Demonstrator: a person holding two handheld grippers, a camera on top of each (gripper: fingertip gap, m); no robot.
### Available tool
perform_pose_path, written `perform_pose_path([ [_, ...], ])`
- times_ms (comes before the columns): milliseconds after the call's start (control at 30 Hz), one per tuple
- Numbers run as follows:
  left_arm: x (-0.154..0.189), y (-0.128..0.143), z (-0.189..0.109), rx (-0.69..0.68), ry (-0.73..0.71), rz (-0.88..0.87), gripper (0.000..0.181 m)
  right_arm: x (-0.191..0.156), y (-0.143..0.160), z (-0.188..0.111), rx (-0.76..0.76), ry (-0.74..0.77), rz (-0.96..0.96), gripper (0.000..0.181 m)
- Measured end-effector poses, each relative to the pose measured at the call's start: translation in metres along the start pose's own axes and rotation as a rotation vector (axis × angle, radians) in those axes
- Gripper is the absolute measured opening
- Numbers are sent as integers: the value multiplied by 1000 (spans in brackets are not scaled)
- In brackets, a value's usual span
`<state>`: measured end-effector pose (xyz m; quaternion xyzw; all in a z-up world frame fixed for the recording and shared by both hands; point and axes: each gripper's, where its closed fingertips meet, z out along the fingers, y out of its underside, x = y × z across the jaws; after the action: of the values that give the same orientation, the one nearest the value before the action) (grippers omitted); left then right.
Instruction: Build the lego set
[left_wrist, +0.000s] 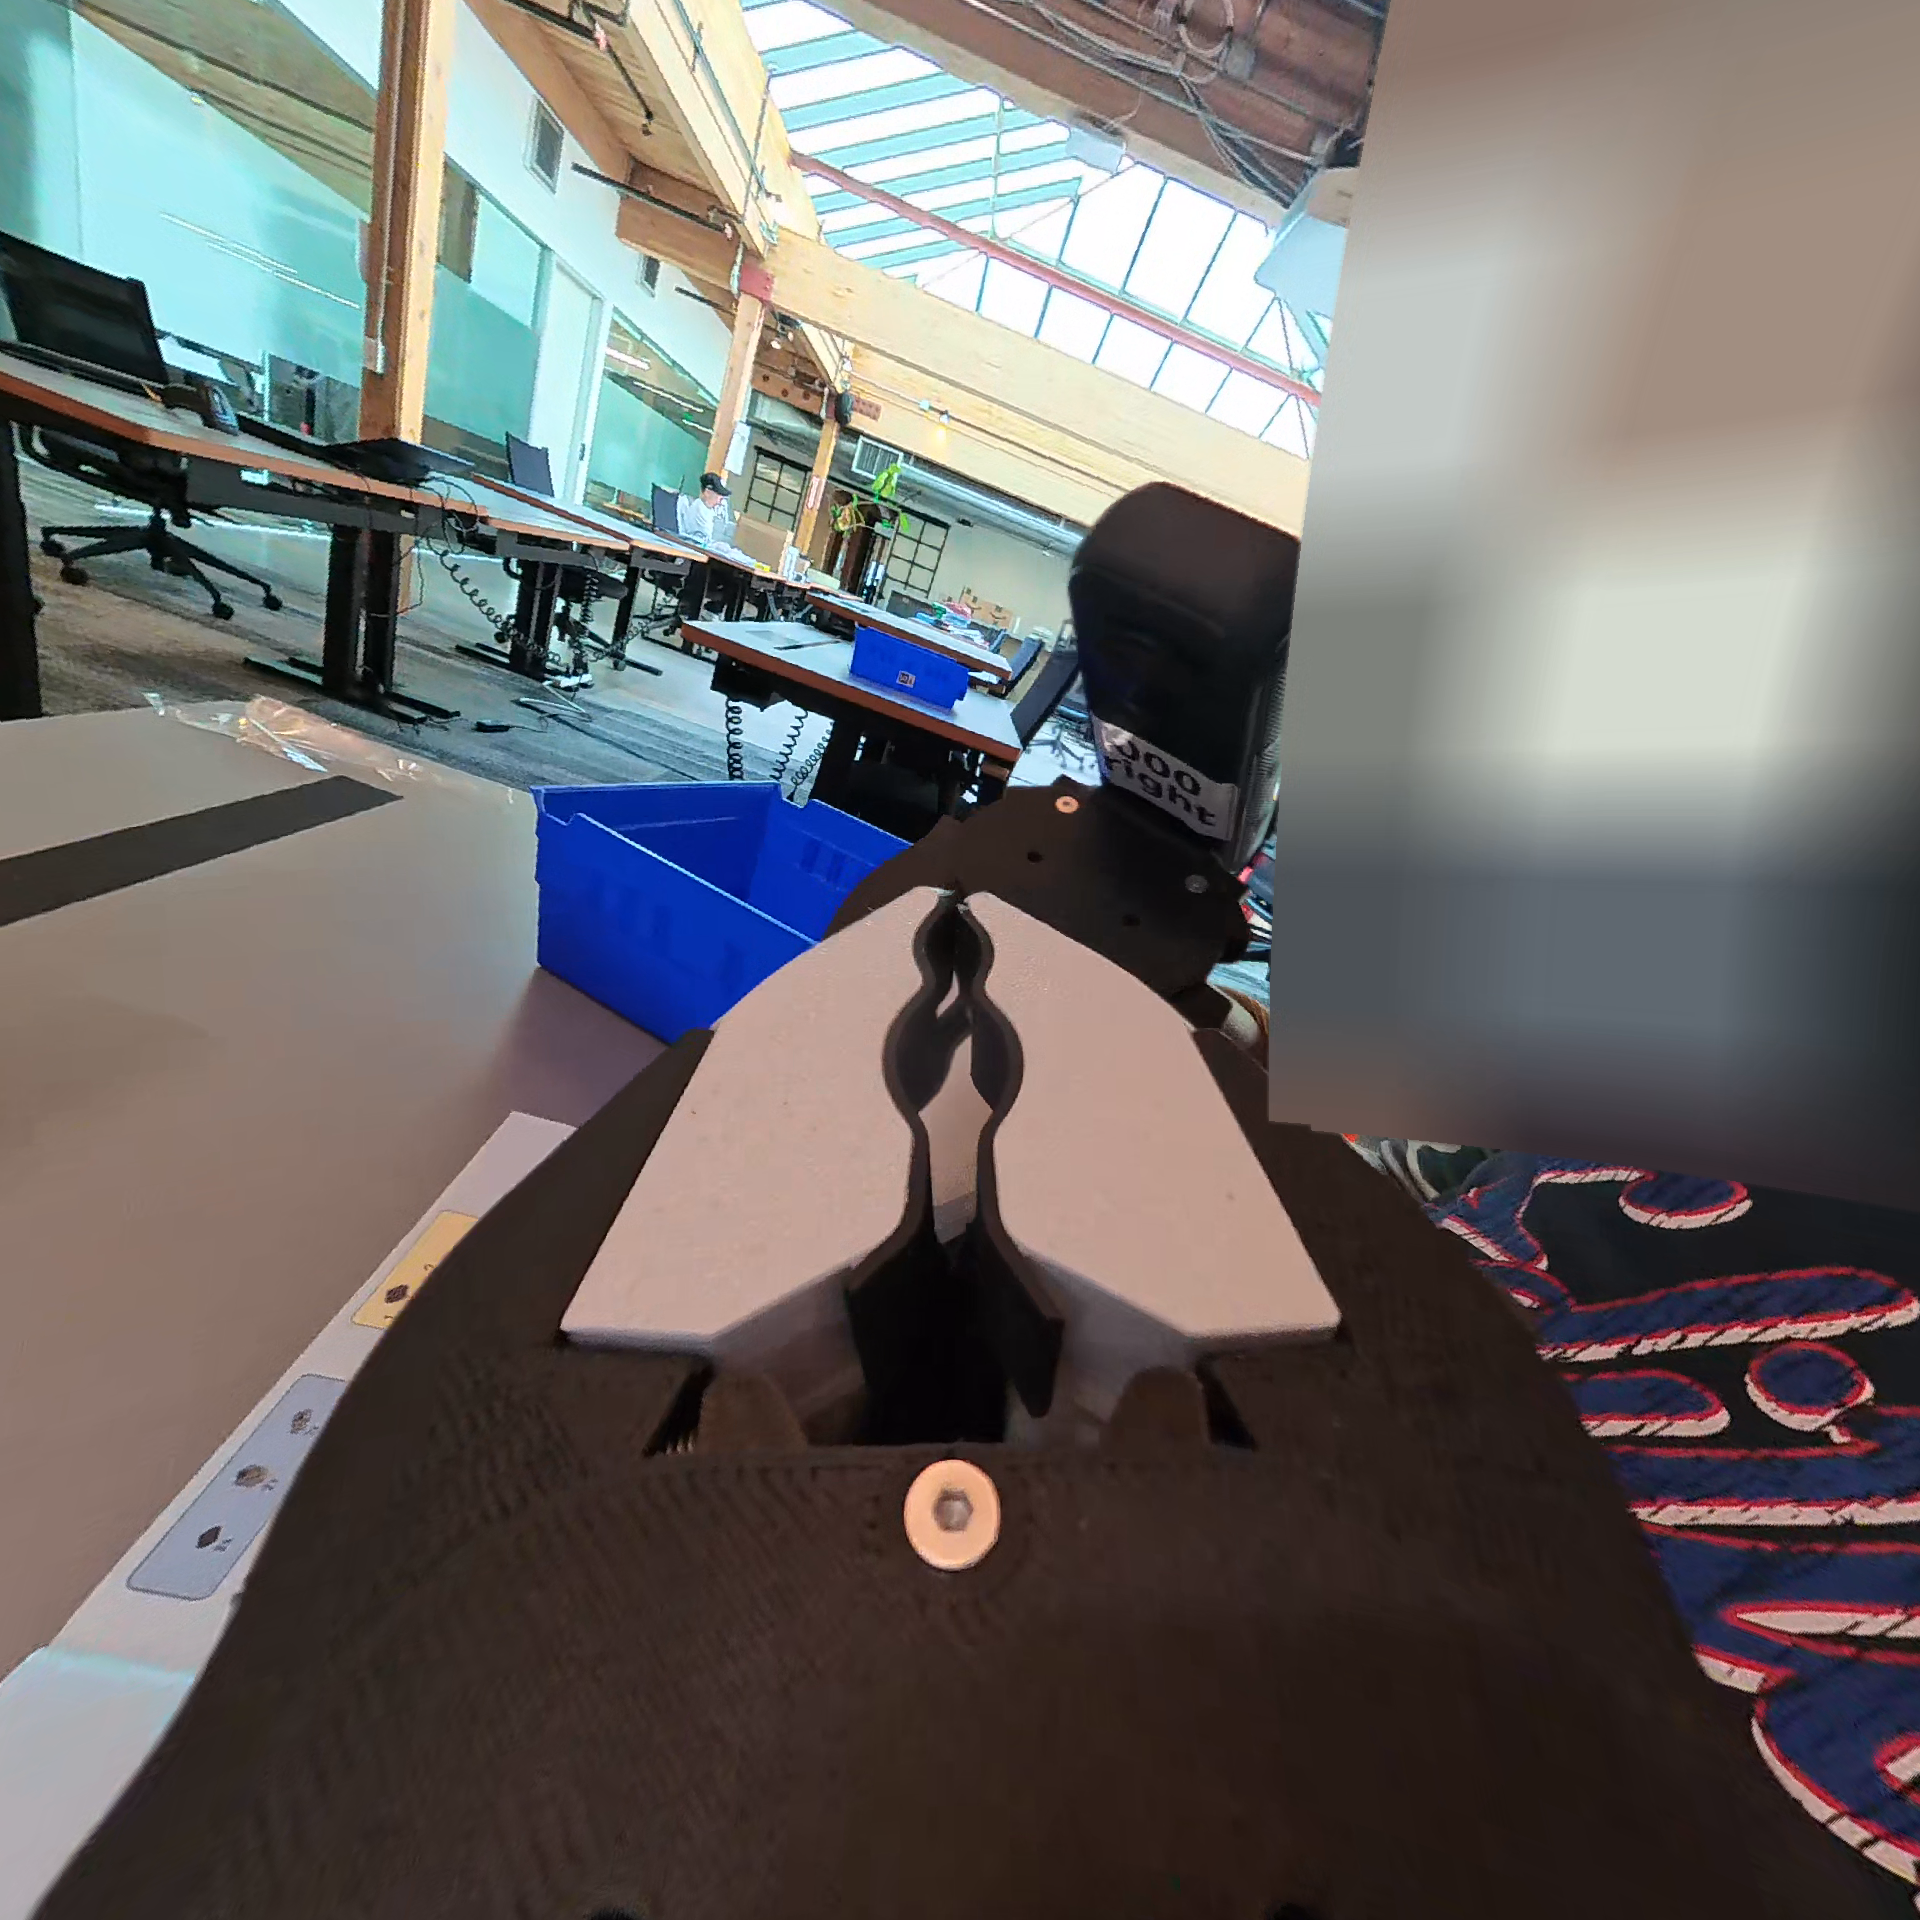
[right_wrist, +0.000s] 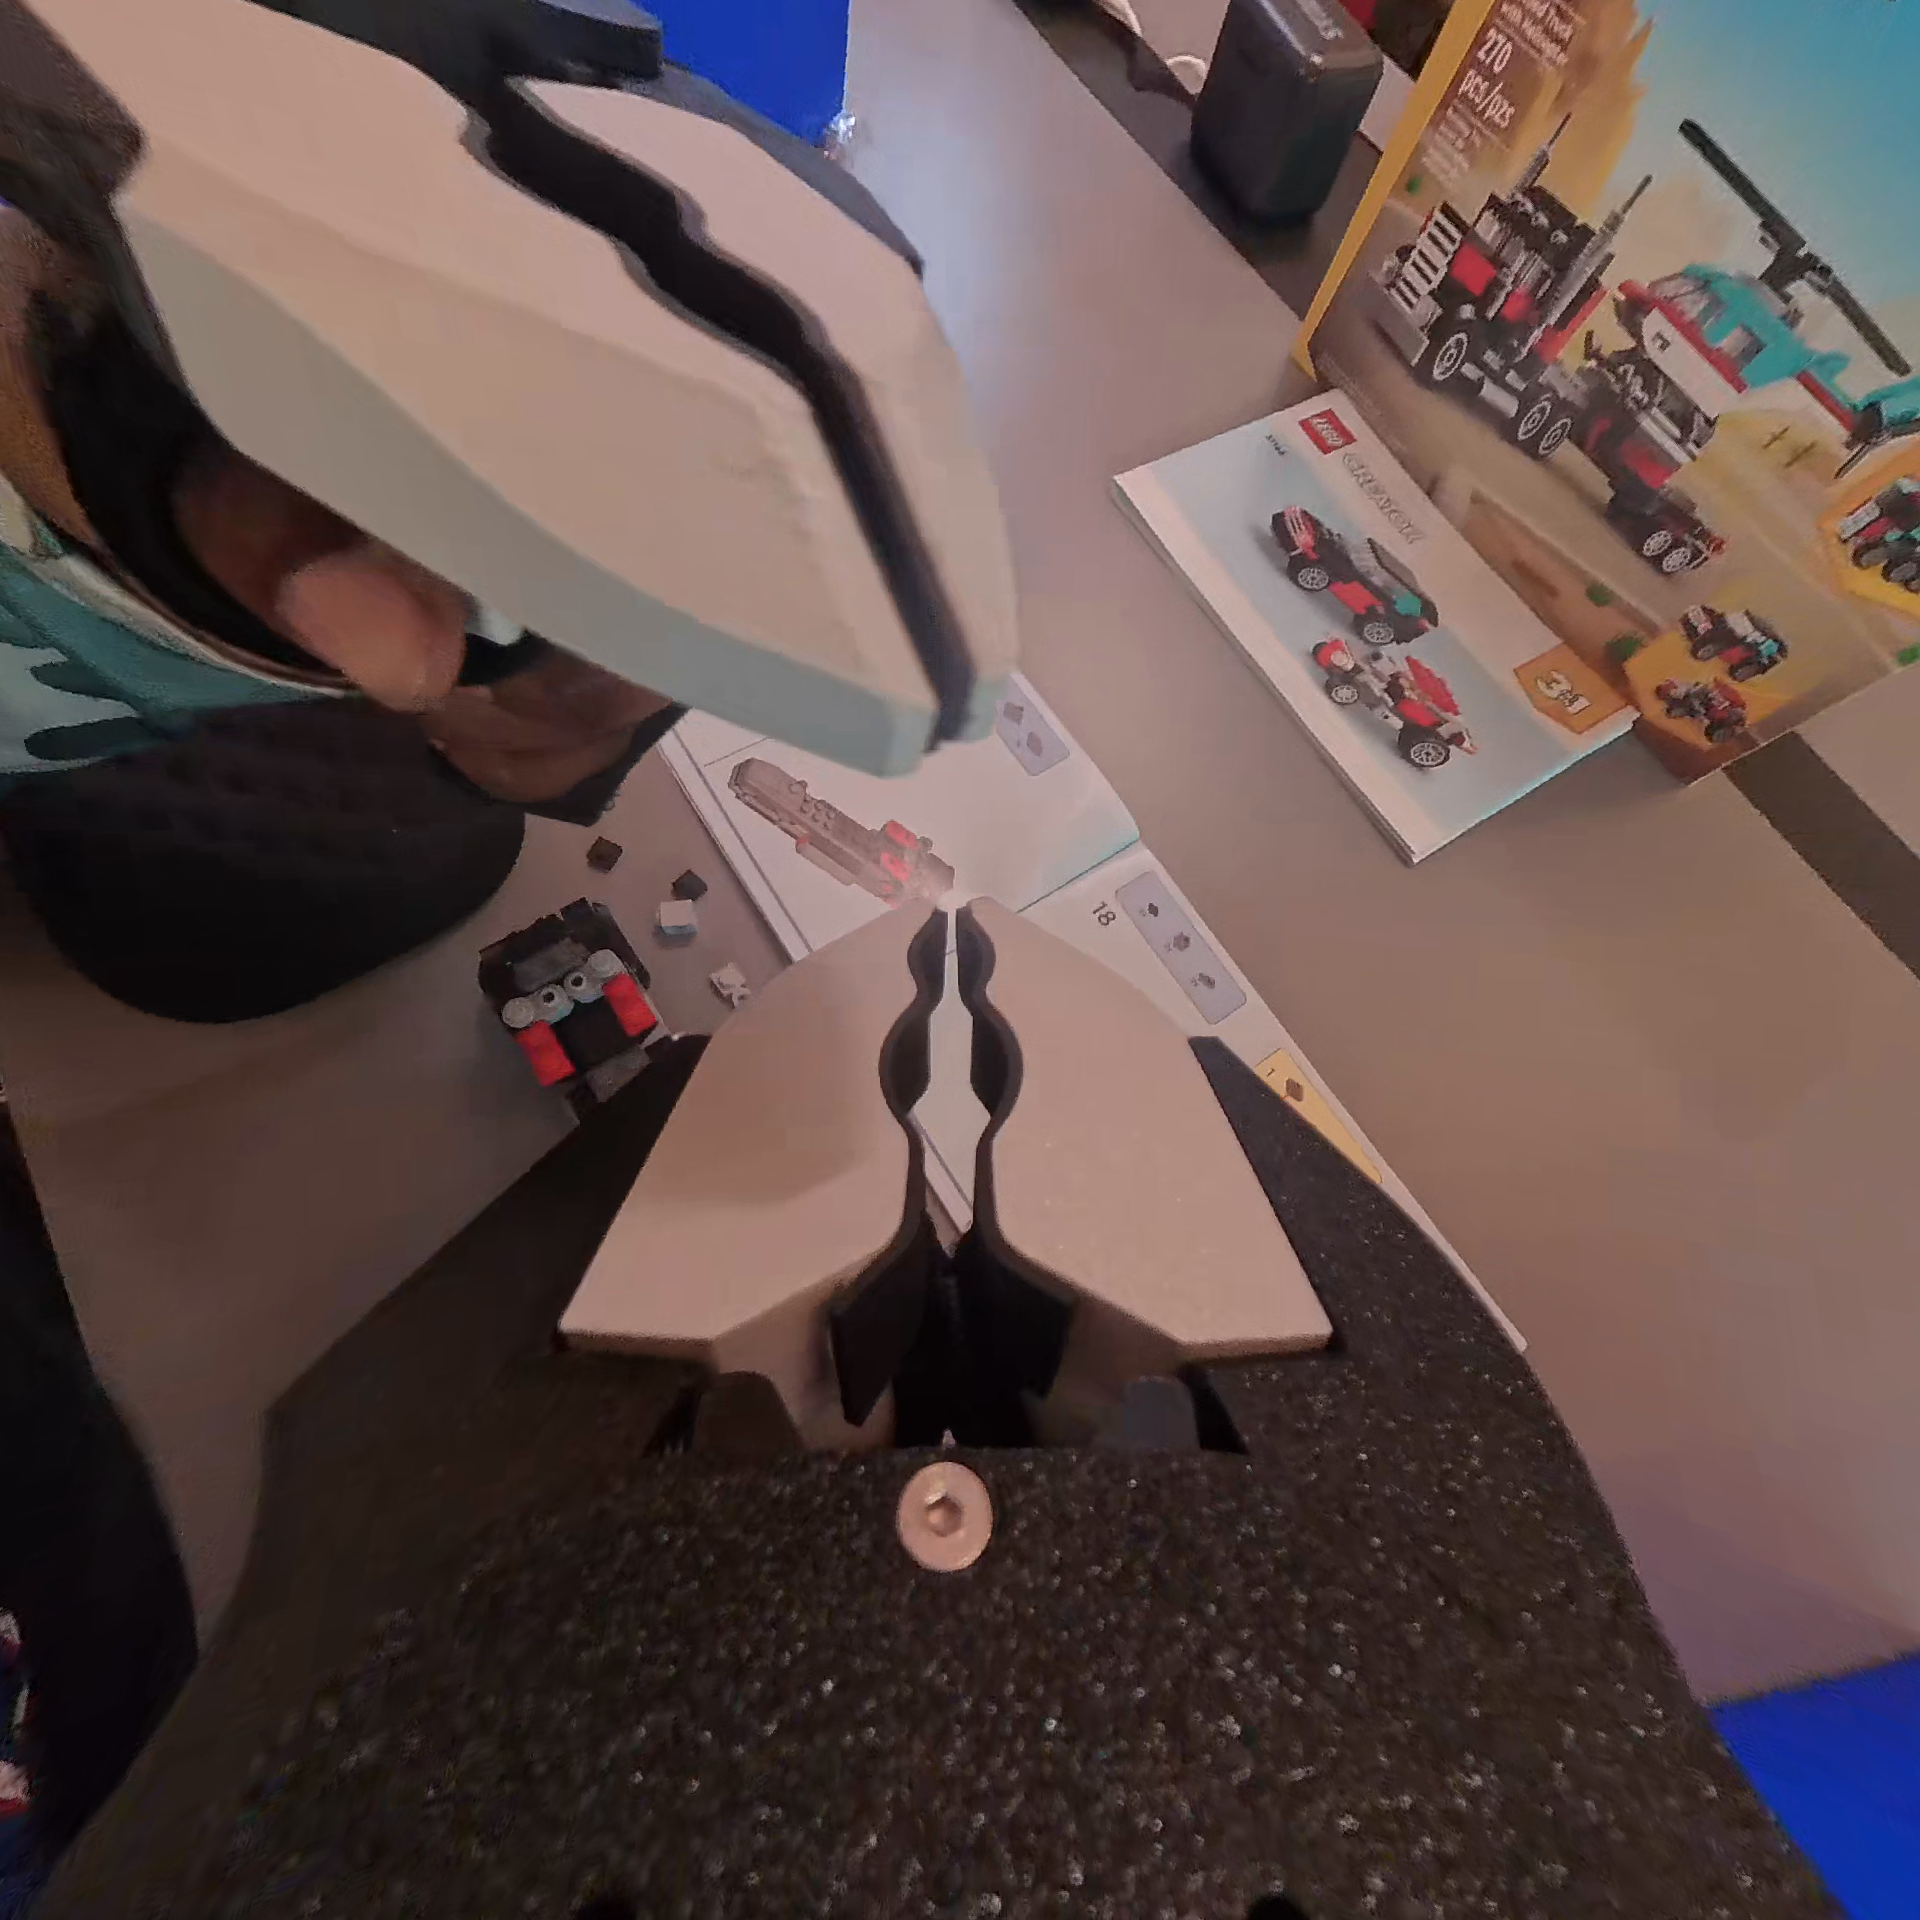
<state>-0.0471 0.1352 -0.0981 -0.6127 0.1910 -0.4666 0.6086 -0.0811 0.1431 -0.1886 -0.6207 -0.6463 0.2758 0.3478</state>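
A partly built black and red lego model (right_wrist: 571, 1008) stands on the grey table (right_wrist: 1455, 1039), left of my right gripper (right_wrist: 954, 909). Several small loose pieces (right_wrist: 675, 920) lie just beyond the model. My right gripper is shut, its tips over the open instruction booklet (right_wrist: 997, 831); I see nothing between them. My left gripper (right_wrist: 935, 717) hangs above the same booklet, raised and tilted, also shut and empty. In the left wrist view the left gripper (left_wrist: 958, 899) points up across the room, with the right gripper's body (left_wrist: 1174, 727) just behind its tips.
A second booklet (right_wrist: 1371, 623) and the lego box (right_wrist: 1662, 364) sit at the far right, beside a dark block (right_wrist: 1278, 114). A blue bin (left_wrist: 675, 894) stands on the table ahead of the left gripper. A person's hand (right_wrist: 353, 623) holds the left gripper. One gripper's finger ends stand about 9 centimetres off the other's.
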Motion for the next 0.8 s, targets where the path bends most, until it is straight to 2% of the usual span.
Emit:
perform_pose_path([
  [433,-14,-21,10,47,-237,93,0,32,-33,-4,162,205,92,1],
  [800,-22,-23,15,66,-413,60,0,40,-31,-11,160,259,101,1],
])
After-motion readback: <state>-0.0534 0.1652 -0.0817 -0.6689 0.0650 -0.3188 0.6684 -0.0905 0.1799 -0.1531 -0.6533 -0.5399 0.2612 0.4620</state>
